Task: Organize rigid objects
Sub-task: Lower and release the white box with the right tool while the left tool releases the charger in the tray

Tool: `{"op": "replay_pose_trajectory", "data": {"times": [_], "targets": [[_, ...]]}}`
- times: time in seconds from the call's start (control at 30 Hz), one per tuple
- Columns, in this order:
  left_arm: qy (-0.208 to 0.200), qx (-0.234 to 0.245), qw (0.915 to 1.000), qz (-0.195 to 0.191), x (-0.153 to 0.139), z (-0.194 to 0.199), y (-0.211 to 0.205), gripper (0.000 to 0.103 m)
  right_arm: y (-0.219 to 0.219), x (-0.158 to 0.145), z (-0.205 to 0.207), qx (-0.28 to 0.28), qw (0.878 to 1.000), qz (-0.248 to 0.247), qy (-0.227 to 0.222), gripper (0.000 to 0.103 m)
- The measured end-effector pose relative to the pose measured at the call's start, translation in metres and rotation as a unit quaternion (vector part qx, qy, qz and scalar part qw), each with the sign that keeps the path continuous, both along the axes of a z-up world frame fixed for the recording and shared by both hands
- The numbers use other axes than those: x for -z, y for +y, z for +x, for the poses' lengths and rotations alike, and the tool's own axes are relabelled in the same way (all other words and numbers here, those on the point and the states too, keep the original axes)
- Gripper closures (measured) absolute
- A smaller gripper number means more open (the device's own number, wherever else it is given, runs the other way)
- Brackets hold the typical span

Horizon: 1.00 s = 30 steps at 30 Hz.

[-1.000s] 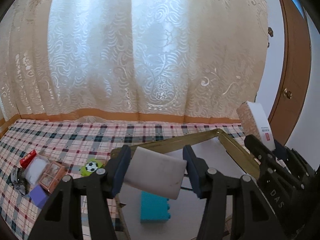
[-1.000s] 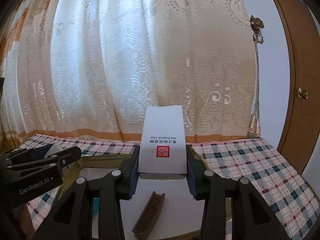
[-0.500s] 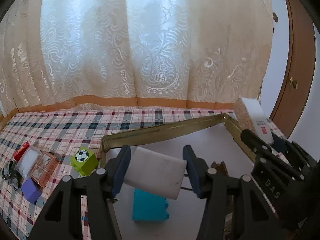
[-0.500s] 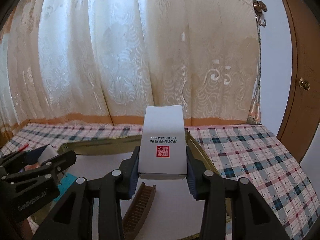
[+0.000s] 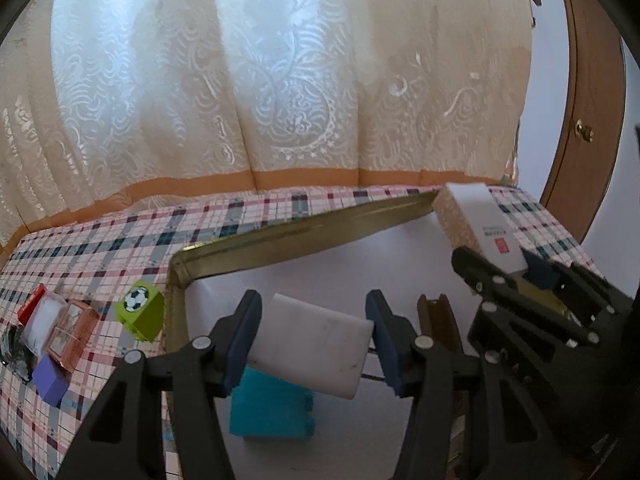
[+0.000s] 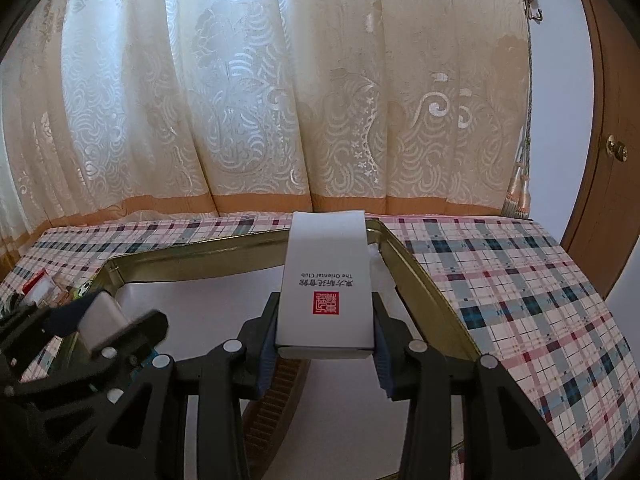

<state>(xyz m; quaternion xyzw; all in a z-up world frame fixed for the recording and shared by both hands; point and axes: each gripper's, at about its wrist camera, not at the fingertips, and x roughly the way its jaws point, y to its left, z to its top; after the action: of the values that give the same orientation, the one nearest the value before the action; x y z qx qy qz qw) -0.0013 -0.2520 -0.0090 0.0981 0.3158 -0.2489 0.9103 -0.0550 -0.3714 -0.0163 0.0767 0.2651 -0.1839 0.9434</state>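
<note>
White block (image 5: 310, 350): clamped between the jaws of the left gripper (image 5: 316, 344), tilted, held over the near left part of the tray.
White carton (image 6: 326, 284): clamped between the jaws of the right gripper (image 6: 325, 350), with a red seal and printed text on its top face; held above the tray near its far right corner.
Tray (image 5: 304, 228): large, with a gold rim and white floor, lying on the counter.
Teal brick (image 5: 270, 414): on the tray floor, below the white block.
Brown comb (image 6: 276, 404): on the tray floor under the right gripper, partly hidden by it.
Green cube (image 5: 140, 316): football print on one face; on the counter just outside the tray's left rim.
Small boxes (image 5: 60, 332): a cluster on the counter left of the green cube, including a purple one and a copper-framed one.
Counter (image 6: 520, 280): covered with a plaid cloth.
Curtain (image 5: 280, 80): cream lace with an orange band, behind the counter.
</note>
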Motion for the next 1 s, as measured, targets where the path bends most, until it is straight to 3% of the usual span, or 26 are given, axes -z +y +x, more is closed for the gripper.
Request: {"op": "replay_pose_trajectory", "data": {"times": [0.57, 0.6, 0.67, 0.7, 0.73, 0.87, 1.0], "targets": [[-0.008, -0.003, 0.9999, 0.014, 0.002, -0.005, -0.002, 0.048, -0.007, 0.006, 0.0, -0.007, 0.999, 0.04, -0.001, 0.058], [-0.013, -0.001, 0.9998, 0.016, 0.001, -0.008, -0.002, 0.044, -0.007, 0.005, -0.001, -0.003, 0.999, 0.037, -0.004, 0.057], [-0.011, 0.007, 0.9997, 0.019, 0.001, -0.009, -0.002, 0.022, -0.01, 0.001, -0.007, 0.004, 0.999, 0.039, -0.018, 0.048], [-0.012, 0.011, 0.9998, 0.015, 0.0, -0.011, -0.002, 0.005, -0.012, -0.001, -0.011, 0.008, 0.998, 0.046, -0.032, 0.035], [-0.022, 0.011, 0.9997, 0.008, -0.003, -0.014, 0.001, 0.0, -0.013, -0.004, -0.016, 0.016, 0.998, 0.049, -0.044, 0.027], [-0.081, 0.0, 0.9967, -0.001, -0.015, -0.029, 0.008, 0.0, -0.015, -0.015, -0.031, 0.042, 0.995, 0.034, -0.086, 0.026], [-0.096, -0.004, 0.9953, -0.002, -0.016, -0.032, 0.01, 0.0, -0.016, -0.017, -0.037, 0.053, 0.991, 0.037, -0.114, 0.026]]}}
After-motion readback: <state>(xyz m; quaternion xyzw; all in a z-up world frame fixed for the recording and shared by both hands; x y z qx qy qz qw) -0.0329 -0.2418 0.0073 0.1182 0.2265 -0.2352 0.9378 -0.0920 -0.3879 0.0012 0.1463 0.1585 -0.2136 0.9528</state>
